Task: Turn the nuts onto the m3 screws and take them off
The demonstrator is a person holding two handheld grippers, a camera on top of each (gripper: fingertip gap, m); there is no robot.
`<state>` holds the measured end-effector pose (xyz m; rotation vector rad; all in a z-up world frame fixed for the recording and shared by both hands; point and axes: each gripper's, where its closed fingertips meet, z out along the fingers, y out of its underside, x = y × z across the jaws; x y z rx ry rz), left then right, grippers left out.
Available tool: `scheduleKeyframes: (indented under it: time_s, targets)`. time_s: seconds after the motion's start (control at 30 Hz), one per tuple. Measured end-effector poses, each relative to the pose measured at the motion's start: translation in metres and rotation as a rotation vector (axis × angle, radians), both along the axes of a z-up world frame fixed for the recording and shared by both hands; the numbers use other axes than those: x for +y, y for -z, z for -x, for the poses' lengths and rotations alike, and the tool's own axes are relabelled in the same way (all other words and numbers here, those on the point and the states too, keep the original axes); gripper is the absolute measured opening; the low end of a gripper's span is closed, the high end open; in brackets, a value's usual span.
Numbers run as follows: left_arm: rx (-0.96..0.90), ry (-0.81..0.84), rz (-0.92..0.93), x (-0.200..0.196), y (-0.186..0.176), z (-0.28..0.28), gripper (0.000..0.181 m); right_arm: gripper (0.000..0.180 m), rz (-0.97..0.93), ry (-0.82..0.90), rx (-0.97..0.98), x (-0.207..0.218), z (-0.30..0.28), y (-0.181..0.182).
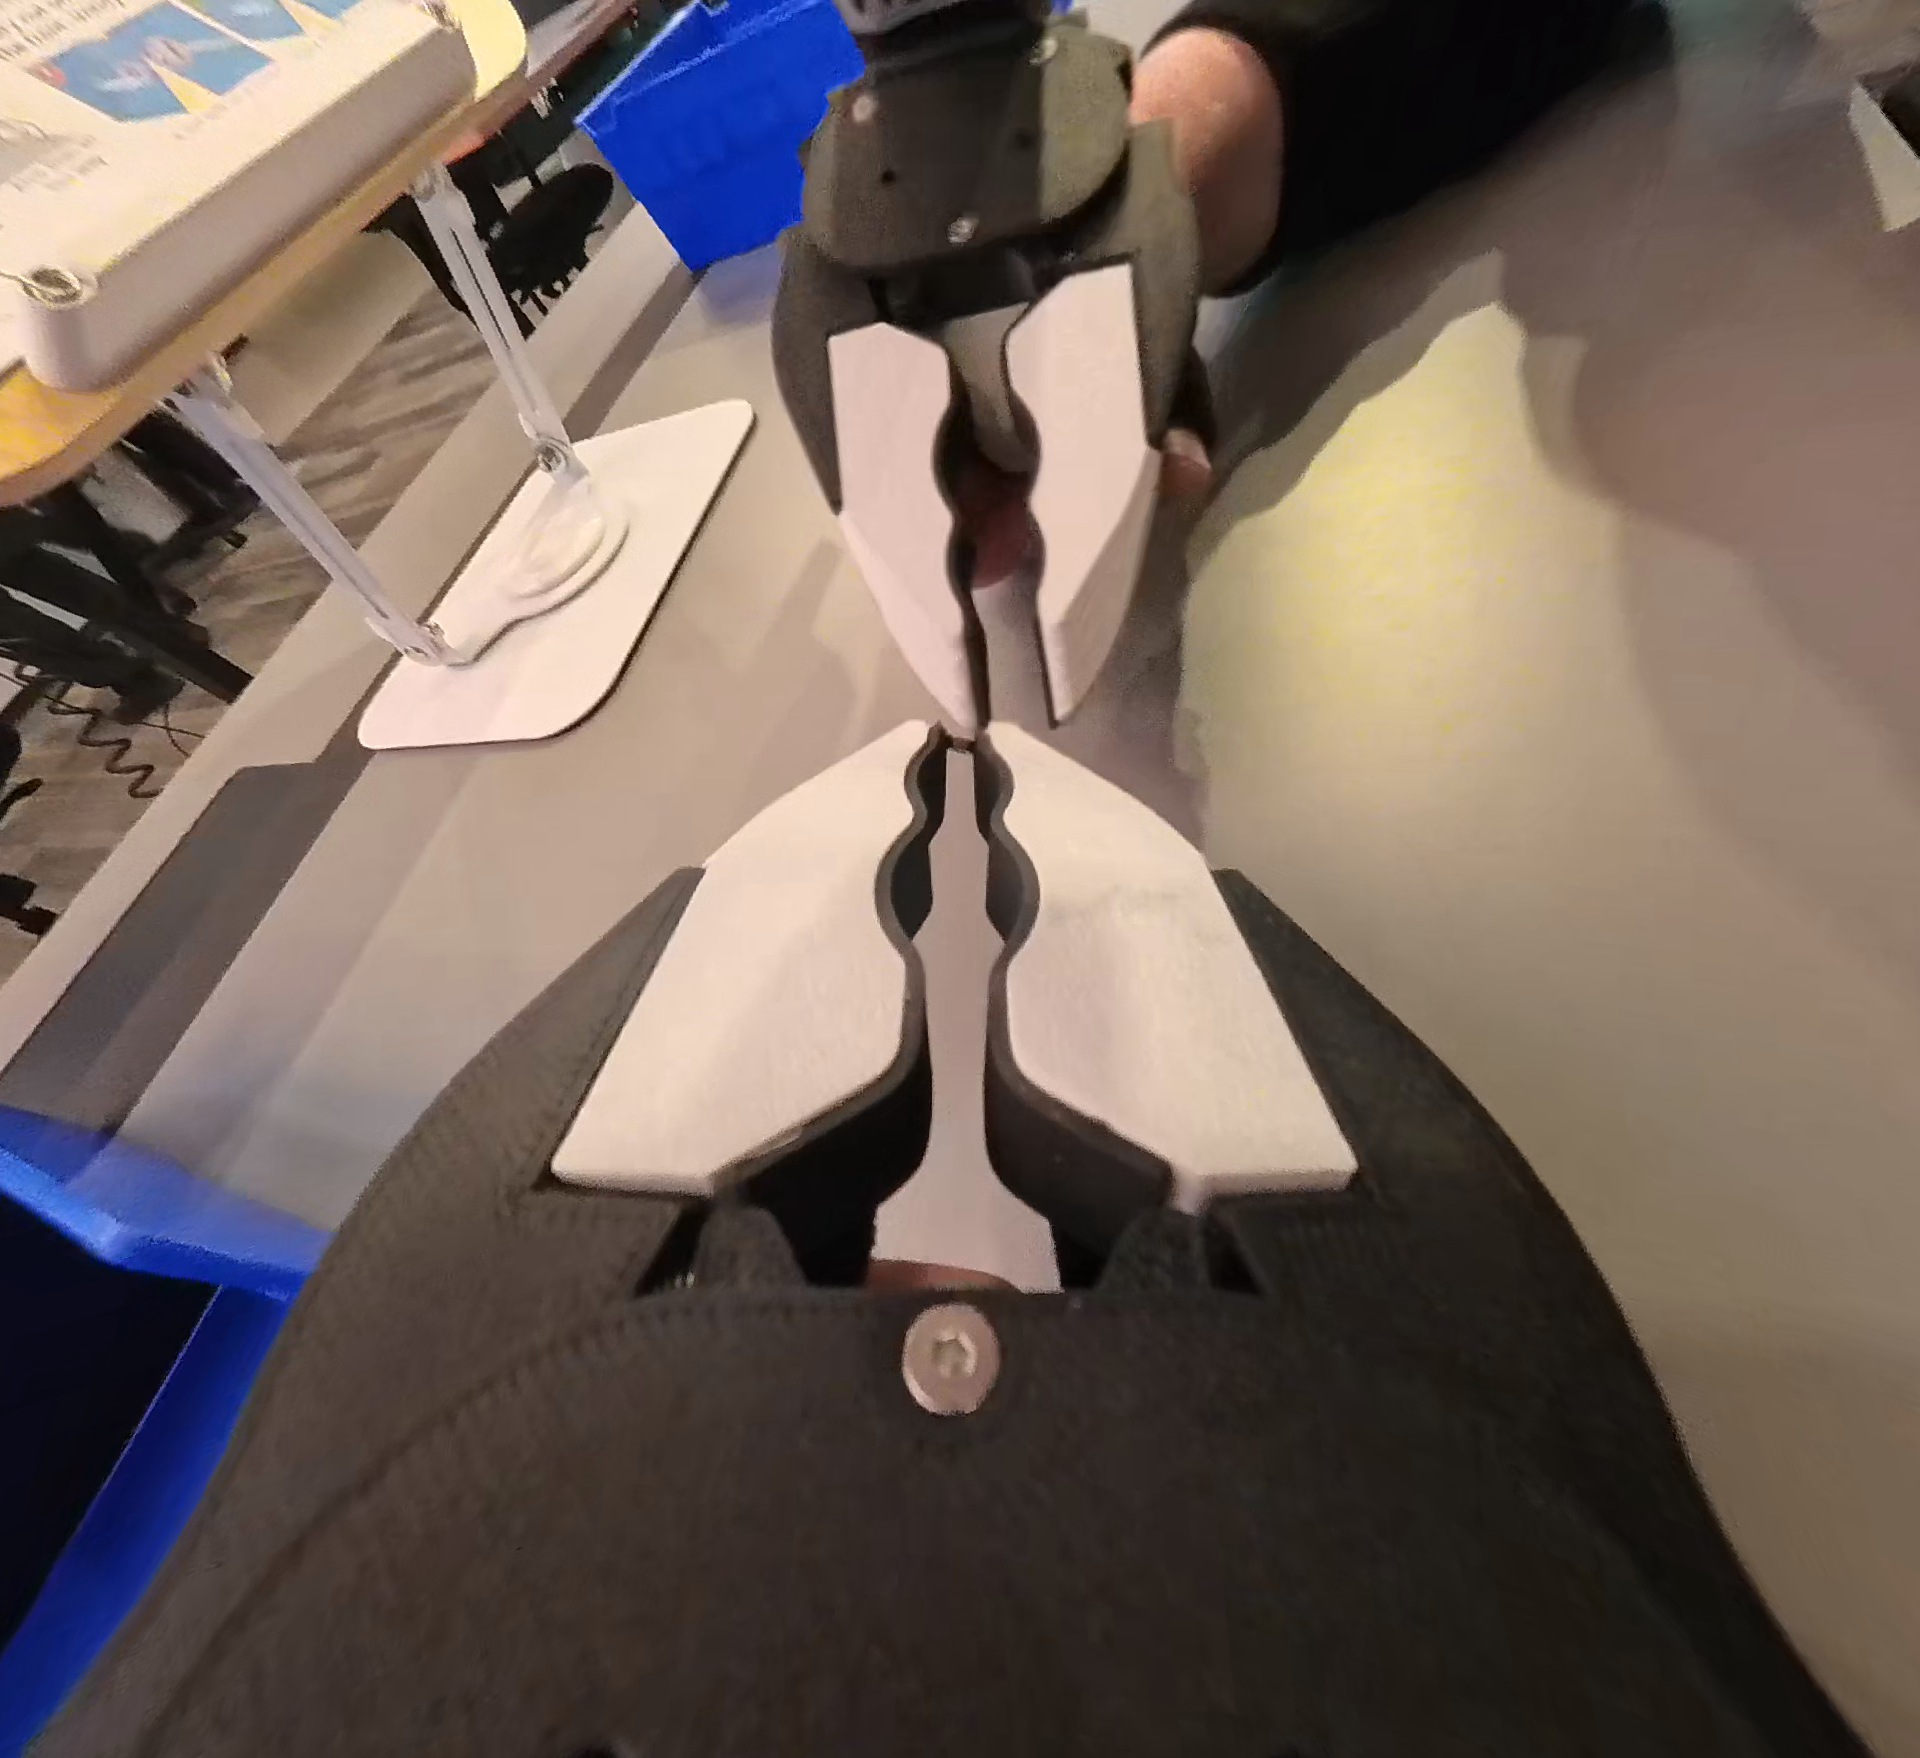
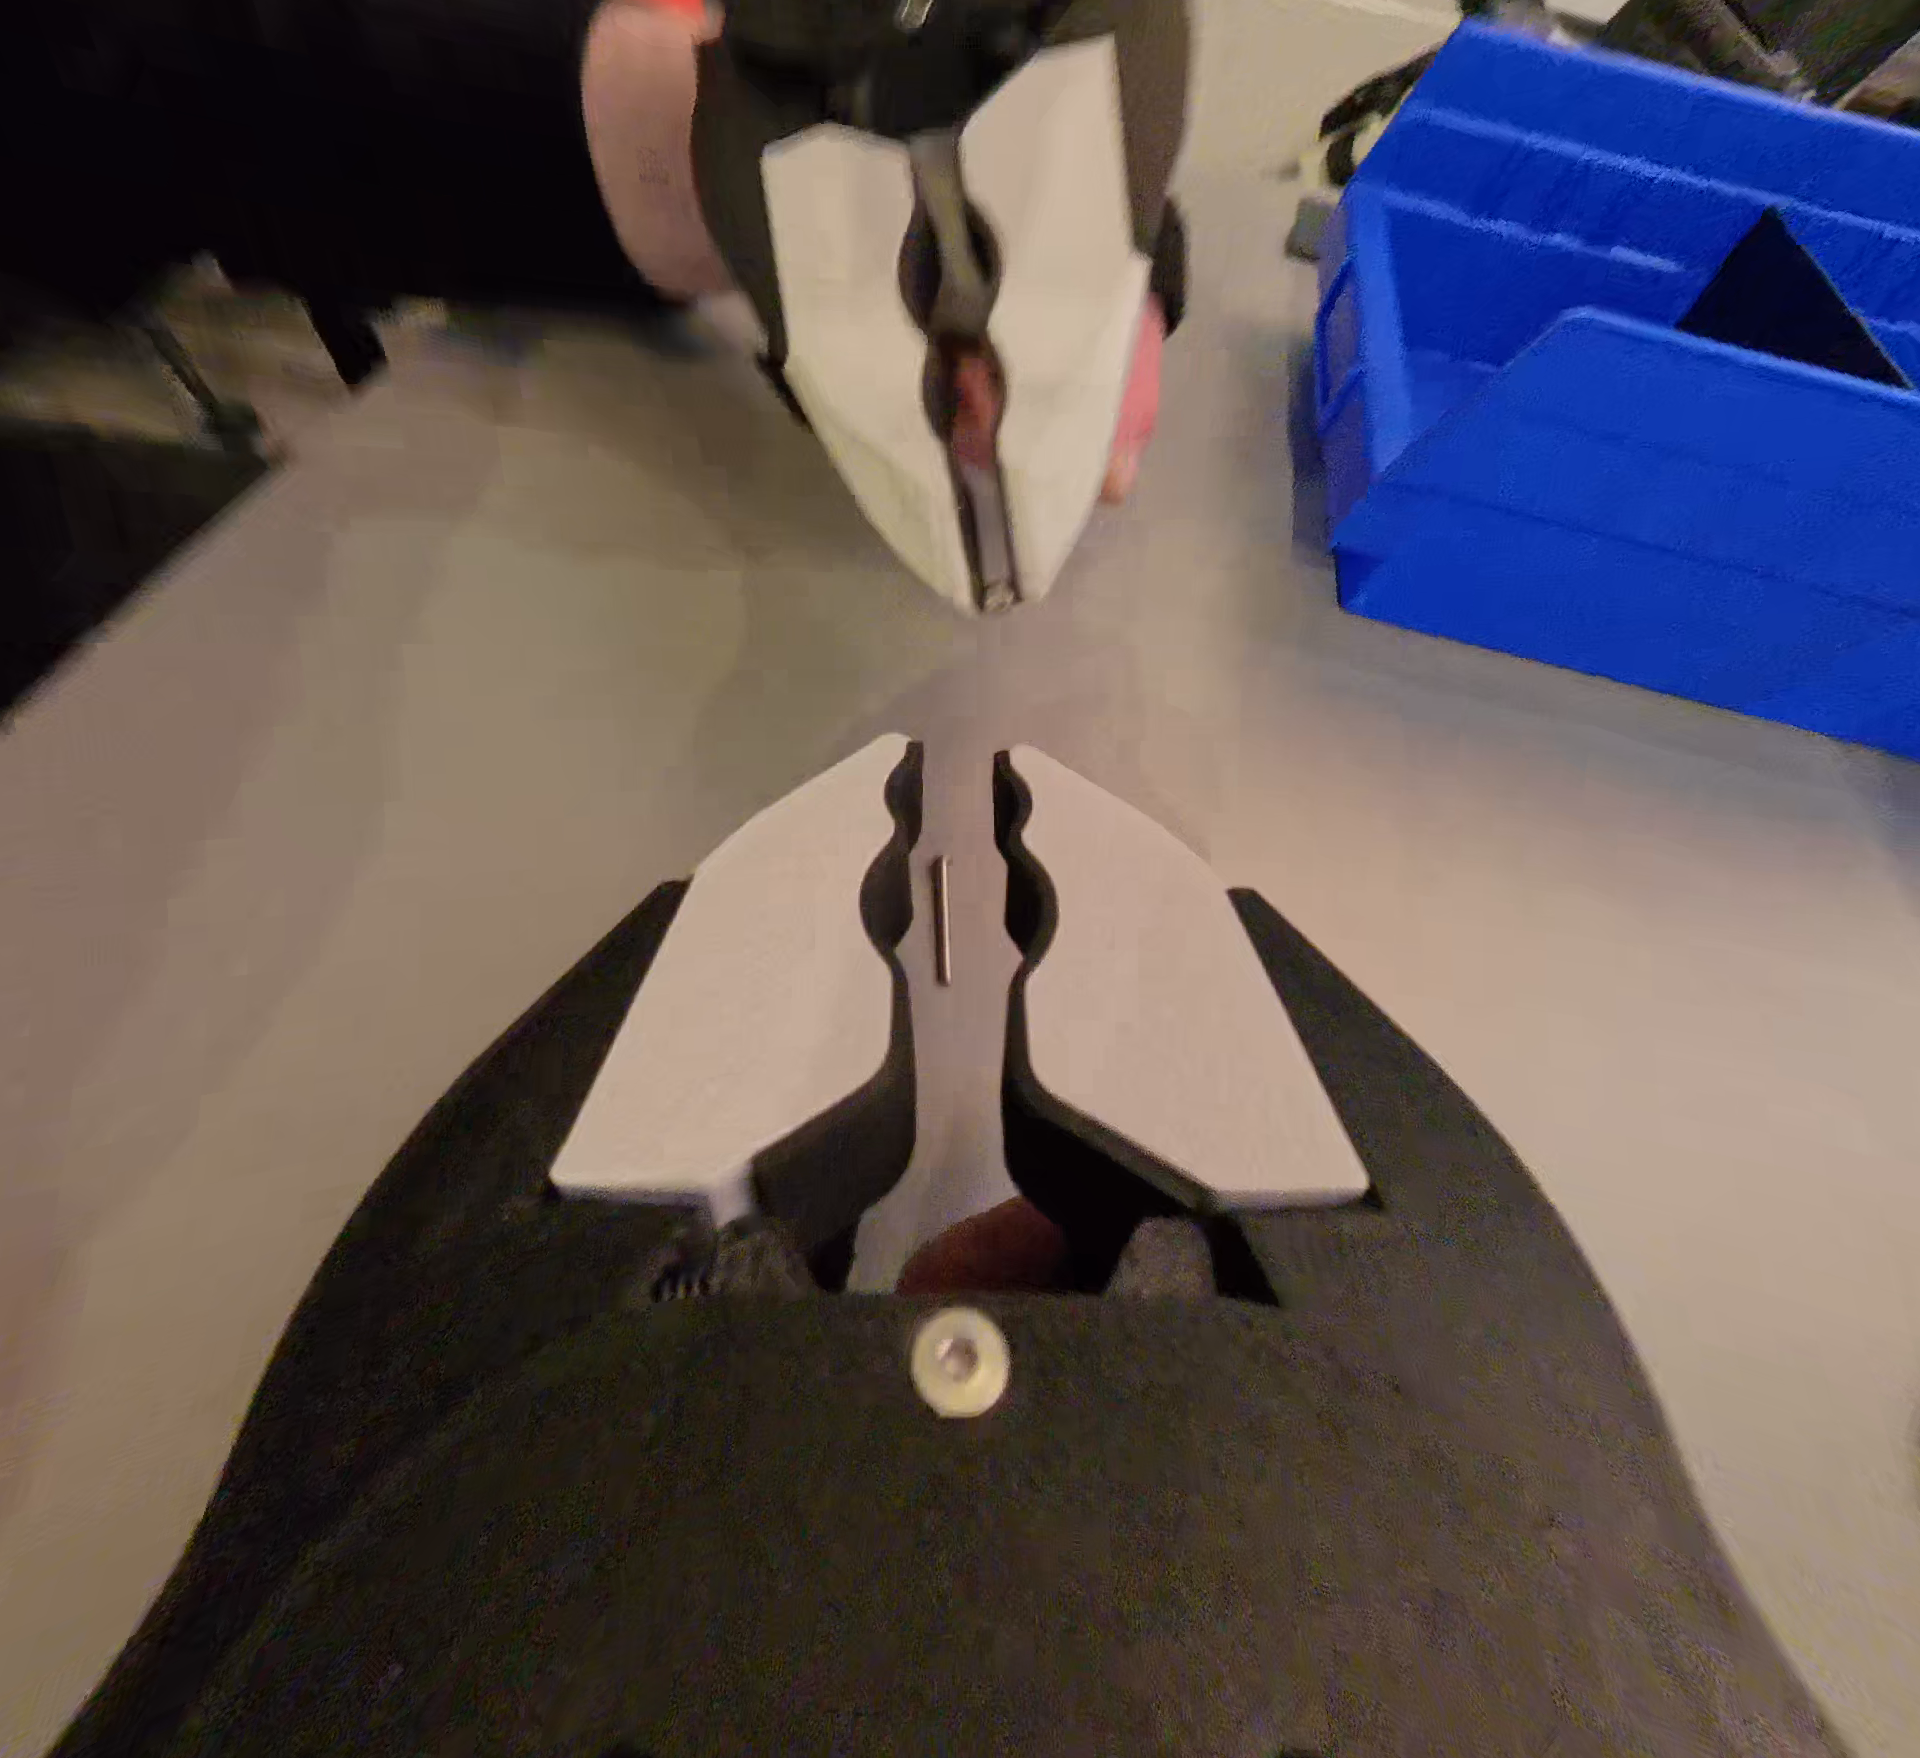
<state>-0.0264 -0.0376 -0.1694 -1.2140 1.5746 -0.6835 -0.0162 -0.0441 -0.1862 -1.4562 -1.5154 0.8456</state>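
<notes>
Screw: a thin dark pin lying on the table, seen between the right claw's parted fingers.
Right claw: open, empty.
Left claw: pinched on a tiny bit (probably the nut).
Risk: loose screw may roll away; nut may slip out.

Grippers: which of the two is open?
The right gripper, whose tips stand apart; the left gripper is pinched shut on a small metal piece.
</notes>
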Motion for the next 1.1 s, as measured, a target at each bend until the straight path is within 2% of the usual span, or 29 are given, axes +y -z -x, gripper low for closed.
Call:
scheduleKeyframes:
  time_s: [0.33,0.43,0.77,1.1]
  targets:
    - [-0.211,0.059,0.054,-0.011,-0.039,-0.006,0.005,0.006,0.477,-0.121,0.392,-0.005,0.004,-0.052]
    - [-0.254,0.073,0.055,-0.015,-0.048,-0.007,0.005,0.004,0.57,-0.178,0.489,-0.007,0.004,-0.067]
    - [-0.329,0.089,0.044,-0.019,-0.065,-0.004,0.004,0.005,0.68,-0.287,0.565,-0.012,0.013,-0.081]
    - [-0.246,0.017,-0.134,-0.013,-0.06,-0.005,0.005,0.006,0.743,-0.288,0.593,-0.009,0.014,-0.083]
